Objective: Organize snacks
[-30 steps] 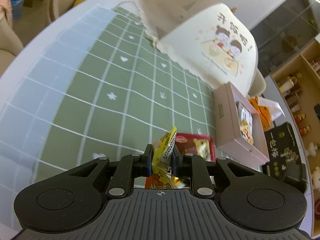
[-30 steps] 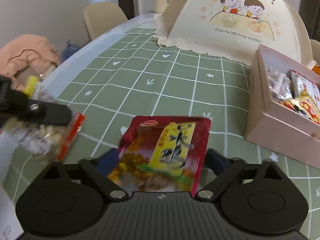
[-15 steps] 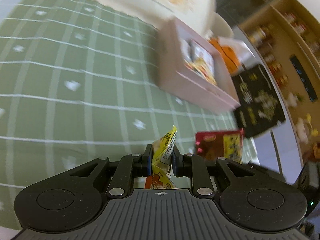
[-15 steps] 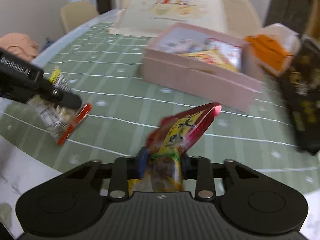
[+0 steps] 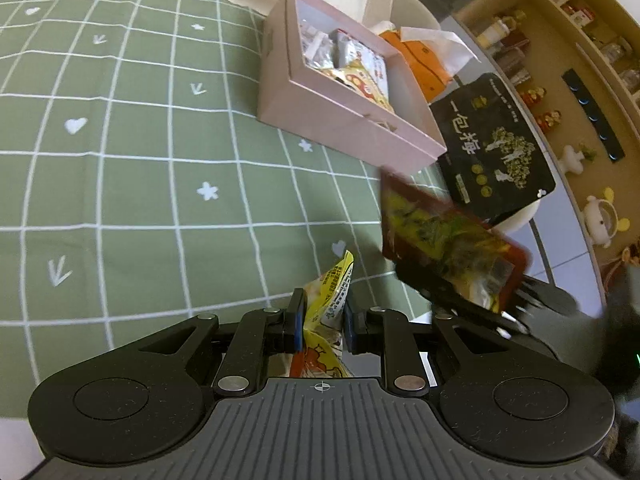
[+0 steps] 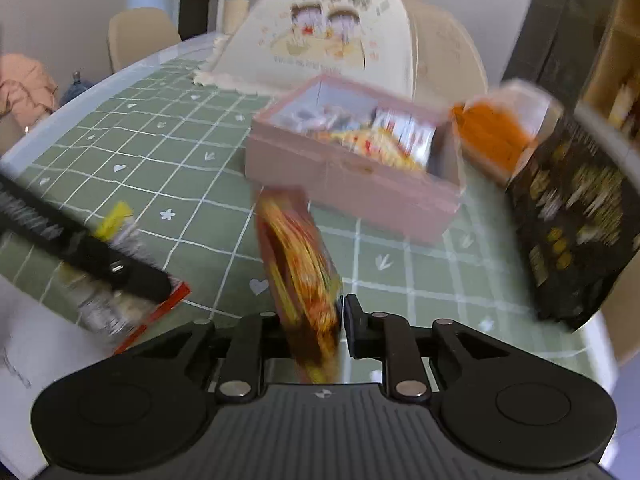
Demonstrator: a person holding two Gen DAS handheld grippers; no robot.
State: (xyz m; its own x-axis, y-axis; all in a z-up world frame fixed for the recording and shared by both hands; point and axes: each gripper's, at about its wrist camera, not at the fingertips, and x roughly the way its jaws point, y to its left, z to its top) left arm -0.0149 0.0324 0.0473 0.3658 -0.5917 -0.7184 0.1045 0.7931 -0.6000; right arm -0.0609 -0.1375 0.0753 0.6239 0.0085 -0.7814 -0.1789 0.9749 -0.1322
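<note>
Green checked tablecloth (image 5: pixel 132 128), wooden shelves (image 5: pixel 560 40)

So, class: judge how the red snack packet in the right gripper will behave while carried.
Red snack packet probably floppy: it bends above the right gripper. Likely light, since an edge pinch holds it. Its glossy film might slip.

Soft, even daylight fills both views — no hard glare. The left wrist view is mostly sharp: the grid on the bench (image 5: pixel 120 128) reads crisply, though the red packet (image 5: pixel 448 240) at right is smeared. The right wrist view is motion-blurred throughout — the pink box (image 6: pixel 352 184) and black bag (image 6: pixel 576 216) streak. Fisheye bending curves the edges, and the corners go dark.
</note>
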